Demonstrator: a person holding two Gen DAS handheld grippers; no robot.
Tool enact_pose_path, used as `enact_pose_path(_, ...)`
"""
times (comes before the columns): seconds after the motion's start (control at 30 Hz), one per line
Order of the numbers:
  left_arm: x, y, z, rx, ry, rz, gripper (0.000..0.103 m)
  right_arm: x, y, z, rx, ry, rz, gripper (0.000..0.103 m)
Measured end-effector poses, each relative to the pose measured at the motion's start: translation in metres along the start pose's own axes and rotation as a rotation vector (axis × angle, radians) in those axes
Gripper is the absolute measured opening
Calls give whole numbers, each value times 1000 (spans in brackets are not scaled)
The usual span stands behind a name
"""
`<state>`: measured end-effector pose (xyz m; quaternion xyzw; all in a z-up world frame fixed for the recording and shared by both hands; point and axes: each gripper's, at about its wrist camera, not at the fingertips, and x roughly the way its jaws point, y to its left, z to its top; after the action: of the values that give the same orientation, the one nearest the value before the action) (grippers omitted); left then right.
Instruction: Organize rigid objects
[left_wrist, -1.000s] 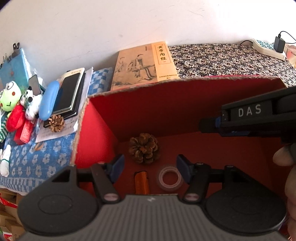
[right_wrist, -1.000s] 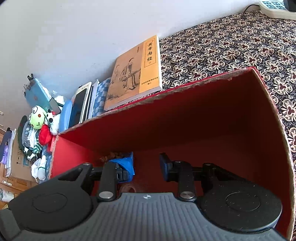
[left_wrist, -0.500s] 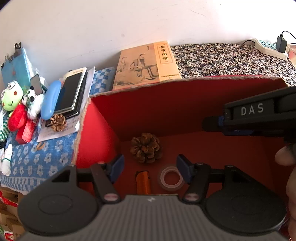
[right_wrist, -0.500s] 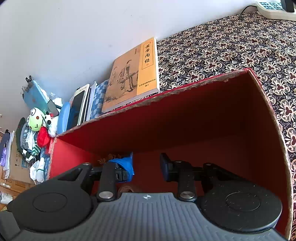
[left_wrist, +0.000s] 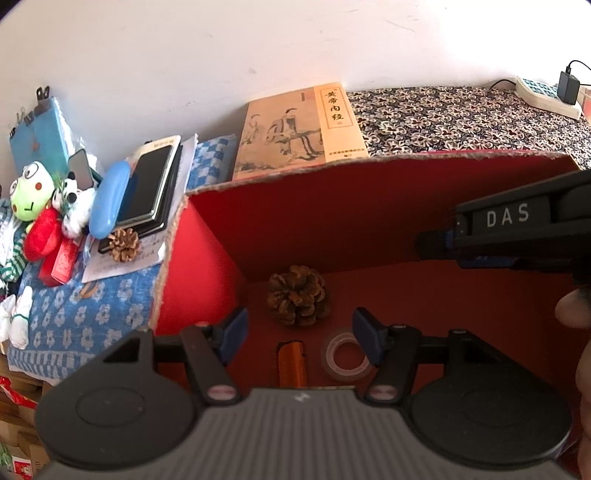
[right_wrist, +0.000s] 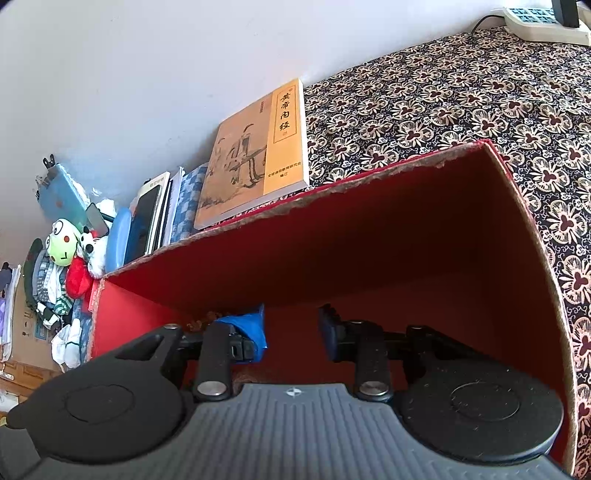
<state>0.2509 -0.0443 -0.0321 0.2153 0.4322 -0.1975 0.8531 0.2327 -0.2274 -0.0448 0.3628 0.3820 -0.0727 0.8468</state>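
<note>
A red cardboard box stands open before me. Inside it lie a large pine cone, an orange lighter and a clear tape roll. My left gripper is open and empty above the box, its fingers either side of these items. My right gripper is open and empty inside the box; it shows from the side at the right of the left wrist view. A small pine cone lies on papers outside the box, to its left.
Left of the box are a blue glasses case, stacked phones and tablets, plush toys and a red packet. A yellow book lies behind the box. A power strip sits far right on the patterned cloth.
The views have shifted slightly, with the right gripper edging a little to the right and back. Both grippers stay open; nothing in the box has moved.
</note>
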Motion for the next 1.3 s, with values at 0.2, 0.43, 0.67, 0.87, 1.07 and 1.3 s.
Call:
enact_pose_path(0.2,0,-2,0,5,-3,17,64,0,-1,1,8,-9,-24,16)
enact_pose_path(0.43,1,-2,0,8,-1,27,64,0,1,1,-8,-13,-36,16)
enact_pose_path(0.67,1,-2,-1,3,0,35,64,0,2,1,-11,-9,-42,17)
enact_pose_path(0.87,0,-2,-1,3,-3,45,65,-1,0,1,5,-10,-37,17)
enact_pose_path(1.07,-1,-3,-1,6,-10,46,65,-2,-1,2,23,-8,-60,17)
enact_pose_path(1.3,-2,-4,-1,16,-27,54,65,-17,9,0,-68,-45,-163,17)
